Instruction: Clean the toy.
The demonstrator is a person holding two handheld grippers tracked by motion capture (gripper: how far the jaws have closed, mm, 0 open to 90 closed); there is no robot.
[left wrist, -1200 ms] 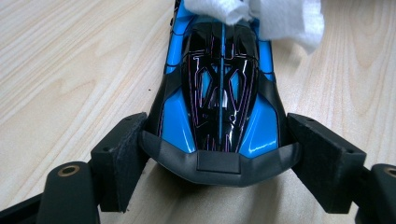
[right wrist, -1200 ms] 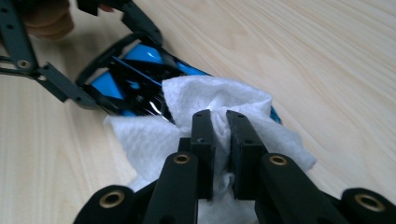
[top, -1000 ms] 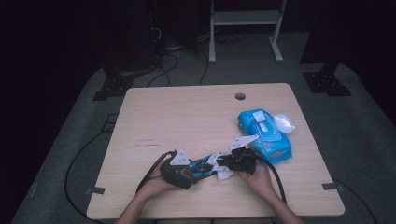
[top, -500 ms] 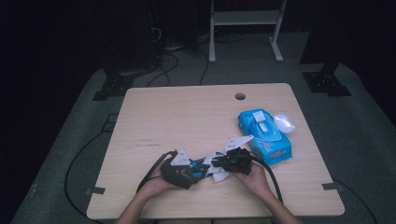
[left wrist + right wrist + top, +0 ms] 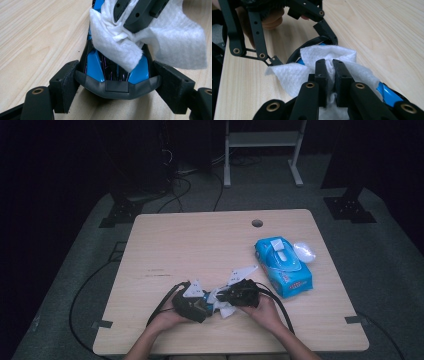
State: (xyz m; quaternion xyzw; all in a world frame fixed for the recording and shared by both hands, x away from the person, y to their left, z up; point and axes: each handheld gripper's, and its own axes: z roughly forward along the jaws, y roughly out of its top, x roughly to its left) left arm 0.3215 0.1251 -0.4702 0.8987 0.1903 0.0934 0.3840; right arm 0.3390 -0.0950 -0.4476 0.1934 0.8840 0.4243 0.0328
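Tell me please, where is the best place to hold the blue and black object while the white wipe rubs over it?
Probably at its narrow black end, gripped across its two sides, coming in level with the table. The left gripper already holds the blue and black object this way: the pads press on the sides and leave the top open for the white wipe pinched in the right gripper.

No legible text, brand, number or sign appears in any view. The blue wipes pack (image 5: 283, 266) on the table (image 5: 200, 245) carries printing on its side and top, but in the high view it is too small and blurred to read. The blue and black object (image 5: 113, 75) seen in the left gripper view bears thin purple line markings only, forming no letters. Faint dark marks on the table surface cannot be read as characters.
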